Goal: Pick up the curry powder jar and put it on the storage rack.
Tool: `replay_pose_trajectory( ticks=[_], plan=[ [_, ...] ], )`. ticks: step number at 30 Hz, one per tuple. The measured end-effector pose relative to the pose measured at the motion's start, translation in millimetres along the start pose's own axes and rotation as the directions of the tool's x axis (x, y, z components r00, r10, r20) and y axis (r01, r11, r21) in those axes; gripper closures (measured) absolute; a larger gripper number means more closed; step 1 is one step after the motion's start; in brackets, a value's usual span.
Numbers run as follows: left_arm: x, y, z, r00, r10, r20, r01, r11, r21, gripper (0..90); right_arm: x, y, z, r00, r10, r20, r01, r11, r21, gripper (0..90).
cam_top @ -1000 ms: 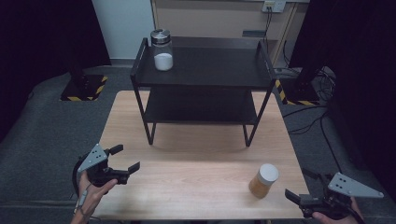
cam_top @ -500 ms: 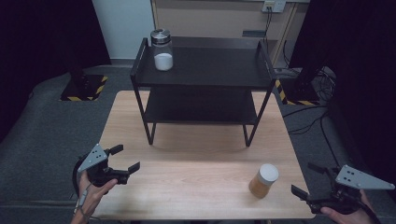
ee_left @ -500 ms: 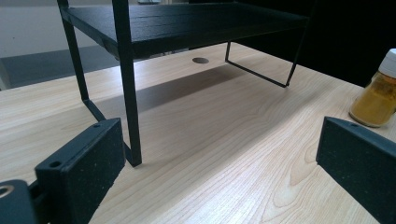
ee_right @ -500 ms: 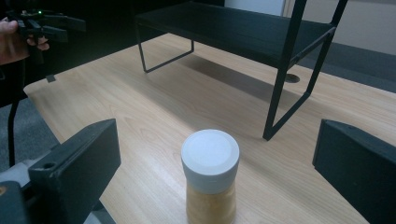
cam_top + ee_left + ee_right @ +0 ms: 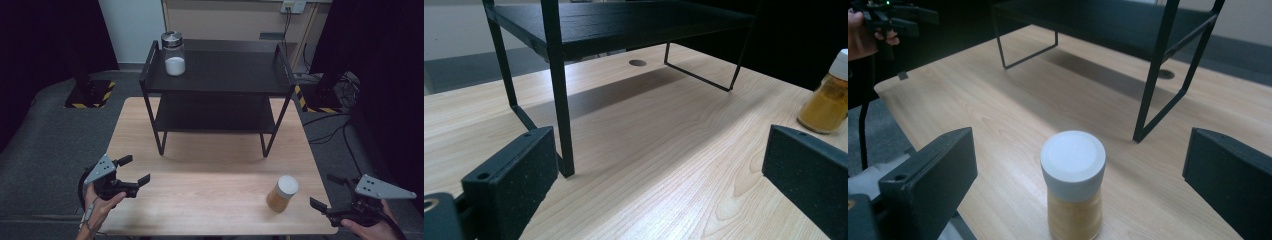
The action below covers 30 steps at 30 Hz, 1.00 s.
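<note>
A jar of orange-yellow powder with a white lid [image 5: 282, 194] stands upright on the wooden table [image 5: 210, 170] near its front right corner. My right gripper [image 5: 324, 190] is open just right of the jar, at the table's edge. In the right gripper view the jar [image 5: 1073, 185] stands between and a little beyond the open jaws [image 5: 1078, 170], apart from both. My left gripper [image 5: 135, 170] is open and empty over the table's front left. In the left gripper view [image 5: 659, 180] the jar [image 5: 826, 95] shows far right. A glass jar of white powder [image 5: 173, 53] sits on the rack's top shelf, at its left.
A black two-tier metal rack [image 5: 215, 80] stands across the back half of the table, and its front left leg [image 5: 559, 100] is close ahead of my left gripper. A round cable hole [image 5: 637, 62] lies under the rack. Grey floor surrounds the table.
My right gripper has drifted slightly right and up beside the orange jar, still open. The left gripper and both jars have not moved.
</note>
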<state>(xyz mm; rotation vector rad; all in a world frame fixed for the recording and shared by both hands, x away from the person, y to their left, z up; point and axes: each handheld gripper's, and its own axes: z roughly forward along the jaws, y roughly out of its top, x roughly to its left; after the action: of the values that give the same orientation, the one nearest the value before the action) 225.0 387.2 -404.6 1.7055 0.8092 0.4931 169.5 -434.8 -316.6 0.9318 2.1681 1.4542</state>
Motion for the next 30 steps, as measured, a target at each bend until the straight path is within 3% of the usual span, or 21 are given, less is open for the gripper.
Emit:
replay_pose_trajectory(
  ticks=[16, 30],
  plan=[
    [-0.8, 0.5, 0.4, 1.0, 0.005, 0.004, -0.005, 1.0, 0.003, 0.2, -5.7, -1.5, 40.7, 0.9997, -0.007, -0.024, 0.009, 0.996, 0.088, 2.3],
    [-1.0, 0.2, 0.0, 1.0, 0.005, 0.001, -0.005, 1.0, 0.001, 0.2, -3.2, 0.8, 82.4, 0.9996, -0.023, -0.015, 0.026, 0.984, 0.176, 7.6]
  ],
)
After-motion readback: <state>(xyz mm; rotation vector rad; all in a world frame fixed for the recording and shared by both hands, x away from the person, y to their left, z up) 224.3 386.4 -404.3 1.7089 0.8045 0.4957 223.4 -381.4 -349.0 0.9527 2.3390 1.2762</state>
